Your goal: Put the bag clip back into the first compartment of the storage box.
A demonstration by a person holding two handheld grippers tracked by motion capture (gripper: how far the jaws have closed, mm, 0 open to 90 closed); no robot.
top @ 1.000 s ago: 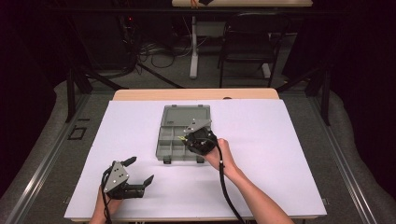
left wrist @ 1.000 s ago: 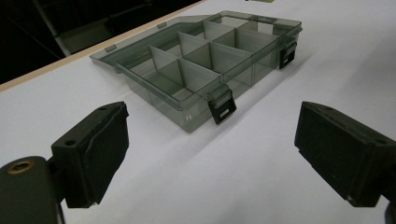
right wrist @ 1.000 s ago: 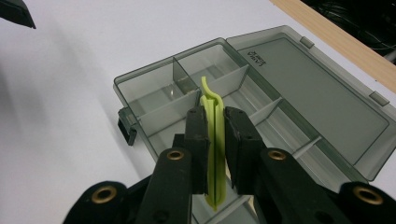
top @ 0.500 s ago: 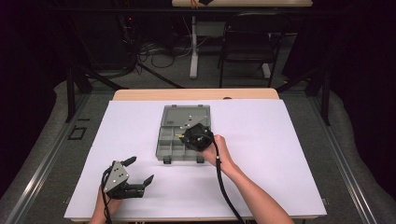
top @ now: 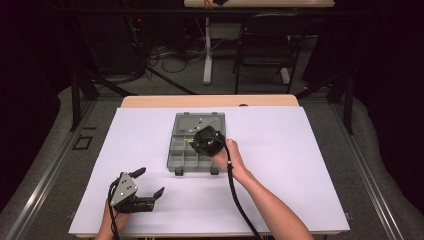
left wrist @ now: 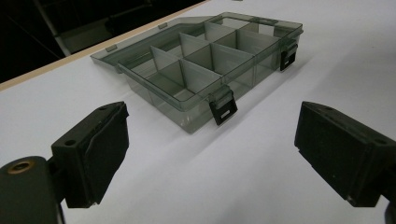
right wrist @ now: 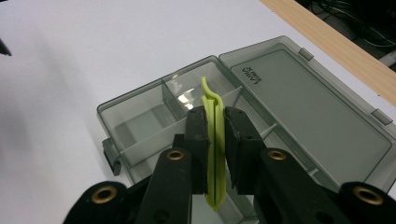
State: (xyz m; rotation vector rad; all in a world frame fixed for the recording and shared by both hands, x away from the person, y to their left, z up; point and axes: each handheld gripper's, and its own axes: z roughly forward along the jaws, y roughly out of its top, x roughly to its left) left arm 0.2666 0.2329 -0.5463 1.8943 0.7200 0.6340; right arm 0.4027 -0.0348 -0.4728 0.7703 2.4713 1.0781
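A person works at a white table [top: 300, 165] seen from above. The right forearm reaches from the bottom of the frame up toward the centre, its hand holding the right gripper [top: 206, 141] above an open grey compartment box [top: 185, 159] in the middle of the table. In the right gripper view its jaws are clamped on a thin lime-green plastic clip [right wrist: 213, 140], held upright over the box's compartments, the open lid [right wrist: 308, 107] lying to the right. At lower left the left gripper [top: 147, 184] rests low near the table's front edge, jaws wide apart, nothing between them, pointing toward the box
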